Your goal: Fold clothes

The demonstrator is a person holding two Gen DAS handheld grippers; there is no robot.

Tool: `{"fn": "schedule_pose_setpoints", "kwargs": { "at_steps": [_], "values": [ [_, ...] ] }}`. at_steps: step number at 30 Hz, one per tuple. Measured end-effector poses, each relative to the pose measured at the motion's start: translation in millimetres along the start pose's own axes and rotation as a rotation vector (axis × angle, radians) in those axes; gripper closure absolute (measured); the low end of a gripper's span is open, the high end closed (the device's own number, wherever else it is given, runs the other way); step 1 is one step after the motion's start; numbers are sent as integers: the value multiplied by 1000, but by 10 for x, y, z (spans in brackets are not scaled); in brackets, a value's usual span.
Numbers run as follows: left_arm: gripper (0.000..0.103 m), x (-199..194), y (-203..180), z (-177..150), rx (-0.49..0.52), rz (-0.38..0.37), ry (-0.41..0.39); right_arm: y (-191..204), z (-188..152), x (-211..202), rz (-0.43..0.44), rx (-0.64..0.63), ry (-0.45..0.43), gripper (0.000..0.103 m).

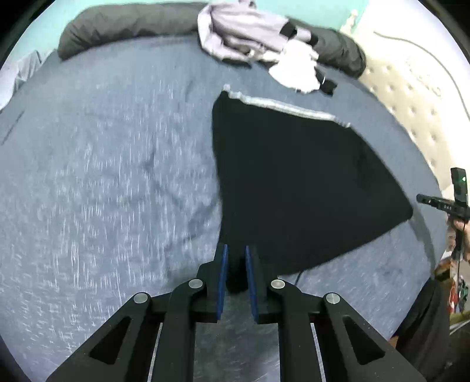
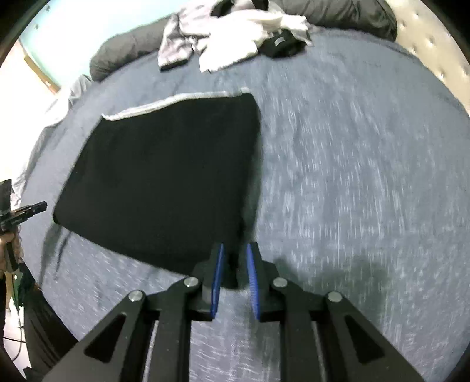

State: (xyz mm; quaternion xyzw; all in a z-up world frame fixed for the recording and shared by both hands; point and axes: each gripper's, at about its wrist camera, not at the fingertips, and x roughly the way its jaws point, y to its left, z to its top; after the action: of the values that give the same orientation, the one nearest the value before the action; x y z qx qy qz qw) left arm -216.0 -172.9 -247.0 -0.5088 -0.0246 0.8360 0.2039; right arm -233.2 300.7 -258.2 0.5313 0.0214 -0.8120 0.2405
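A black garment [image 1: 293,182] with a pale grey band along its far edge lies flat on the blue-grey bed cover [image 1: 102,176]. My left gripper [image 1: 235,249] is at the garment's near left corner, shut on a bunch of black cloth between its blue pads [image 1: 223,279]. In the right wrist view the same black garment [image 2: 164,170] spreads to the left. My right gripper [image 2: 233,248] is at its near right corner, shut on black cloth between its pads [image 2: 252,279]. Both views are blurred by motion.
A pile of loose clothes [image 1: 252,38], lilac, white and black, lies at the bed's far end against a dark grey bolster [image 1: 117,26]. A tufted headboard [image 1: 411,97] is on the right. A person's hand [image 2: 8,244] holds the other gripper at the frame edge.
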Motion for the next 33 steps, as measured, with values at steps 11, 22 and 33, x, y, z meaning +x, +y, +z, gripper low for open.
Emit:
{"fn": "schedule_pose_setpoints", "kwargs": {
  "at_steps": [11, 22, 33],
  "values": [
    [88, 758, -169, -159, -67, -30, 153, 45, -200, 533, -21, -20, 132, 87],
    [86, 521, -175, 11, -113, -6, 37, 551, 36, 250, 65, -70, 90, 87],
    [82, 670, 15, -103, -236, 5, -25, 1128, 14, 743, 46, -83, 197, 87]
  ]
}}
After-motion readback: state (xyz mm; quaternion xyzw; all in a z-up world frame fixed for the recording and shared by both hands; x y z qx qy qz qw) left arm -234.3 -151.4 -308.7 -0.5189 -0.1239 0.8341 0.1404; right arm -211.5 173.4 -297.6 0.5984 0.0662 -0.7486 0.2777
